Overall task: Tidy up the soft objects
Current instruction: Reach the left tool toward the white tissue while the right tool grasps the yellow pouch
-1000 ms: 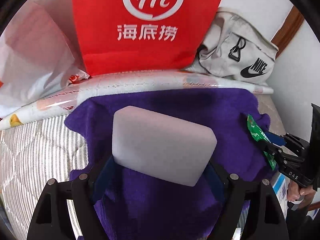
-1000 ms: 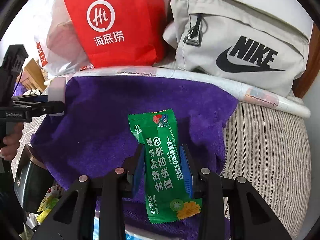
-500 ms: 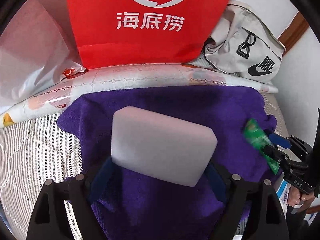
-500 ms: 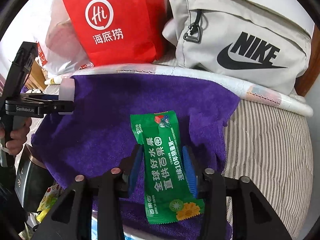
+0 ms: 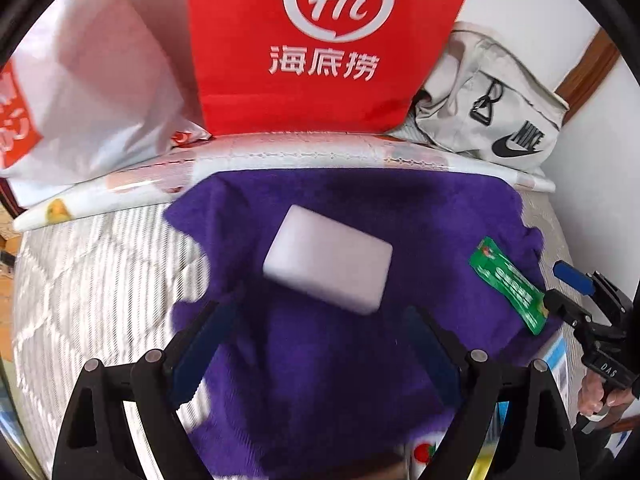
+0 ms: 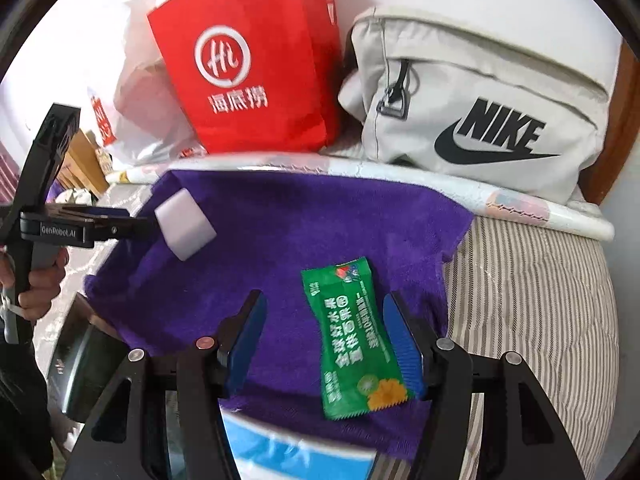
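Note:
A white foam block (image 5: 328, 260) lies free on the purple towel (image 5: 360, 380), just ahead of my open left gripper (image 5: 320, 332); it also shows in the right wrist view (image 6: 185, 229). A green snack packet (image 6: 352, 336) lies on the towel (image 6: 300, 232) between the spread fingers of my open right gripper (image 6: 324, 340), against the right pad. The packet (image 5: 508, 284) and the right gripper (image 5: 560, 292) show at the right of the left wrist view. The left gripper (image 6: 136, 222) shows at the left of the right wrist view.
A red paper bag (image 5: 332, 44), a white plastic bag (image 5: 92, 80) and a grey Nike bag (image 6: 480, 108) stand behind the towel along a rolled white sheet (image 5: 320, 152). Striped bedding (image 6: 528, 300) lies around it. A blue-white pack (image 6: 296, 452) lies at the near edge.
Both grippers have opened. The left one let go of the foam block, which now lies on the towel; the right one let go of the green packet.

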Demonstrator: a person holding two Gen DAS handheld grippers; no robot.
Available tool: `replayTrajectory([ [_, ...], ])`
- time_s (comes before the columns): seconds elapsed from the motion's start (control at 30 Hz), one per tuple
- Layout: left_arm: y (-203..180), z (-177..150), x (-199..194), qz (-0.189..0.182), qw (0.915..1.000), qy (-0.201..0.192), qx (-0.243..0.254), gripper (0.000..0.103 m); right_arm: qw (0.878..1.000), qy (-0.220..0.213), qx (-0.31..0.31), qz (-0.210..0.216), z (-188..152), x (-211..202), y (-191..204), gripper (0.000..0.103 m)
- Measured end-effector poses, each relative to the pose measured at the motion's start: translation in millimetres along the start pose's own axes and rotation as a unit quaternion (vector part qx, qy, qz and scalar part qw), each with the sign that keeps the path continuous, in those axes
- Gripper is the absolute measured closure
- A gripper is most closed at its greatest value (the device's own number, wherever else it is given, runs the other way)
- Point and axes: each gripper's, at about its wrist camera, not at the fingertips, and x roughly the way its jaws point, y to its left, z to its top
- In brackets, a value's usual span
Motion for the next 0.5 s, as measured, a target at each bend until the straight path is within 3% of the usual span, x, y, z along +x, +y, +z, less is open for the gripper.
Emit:
replayTrajectory([
  [0.13, 3.3, -23.2, -32.9, -0.004, 0.9995, -0.03, -0.005, 0.014, 1.0, -0.009, -0.017, -0.006, -13.4, -23.6, 17.9, 0.036],
  [0.3, 8.5, -60.1, -76.4, -0.024, 0.998, -0.056, -0.015, 0.014, 0.998, -0.015, -0.053, -0.003, -38.9, -53.0, 45.3, 0.036],
  [0.5, 1.6, -105.1, -107.1, -0.003, 0.9969, -0.078, -0.007, 0.014, 0.997, -0.021, -0.067, 0.017, -74.4, -83.2, 78.6, 0.033],
])
